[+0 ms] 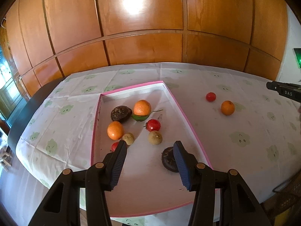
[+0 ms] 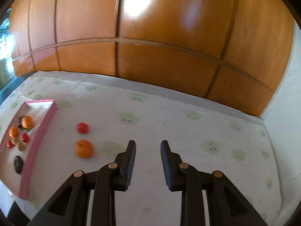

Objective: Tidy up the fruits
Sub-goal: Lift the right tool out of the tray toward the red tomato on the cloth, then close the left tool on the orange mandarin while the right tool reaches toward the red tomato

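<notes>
A pink-rimmed white tray [image 1: 185, 115] holds several fruits: two oranges [image 1: 142, 107], a red tomato [image 1: 153, 125], two brown kiwis [image 1: 155, 137] and two dark passion fruits [image 1: 120, 113]. My left gripper [image 1: 149, 146] is open and empty above the tray's near half. An orange [image 1: 227, 107] and a red tomato [image 1: 210, 96] lie on the cloth right of the tray. In the right wrist view the same orange [image 2: 84, 148] and tomato [image 2: 82, 127] lie to the left of my right gripper [image 2: 147, 146], which is open and empty over the cloth. The tray [image 2: 40, 130] is at far left.
The table carries a white cloth with green prints [image 2: 188, 131]. Wooden cabinet doors [image 1: 143, 28] stand close behind the table. The right gripper's body [image 1: 284, 91] shows at the left wrist view's right edge. The table's front edge runs just below both grippers.
</notes>
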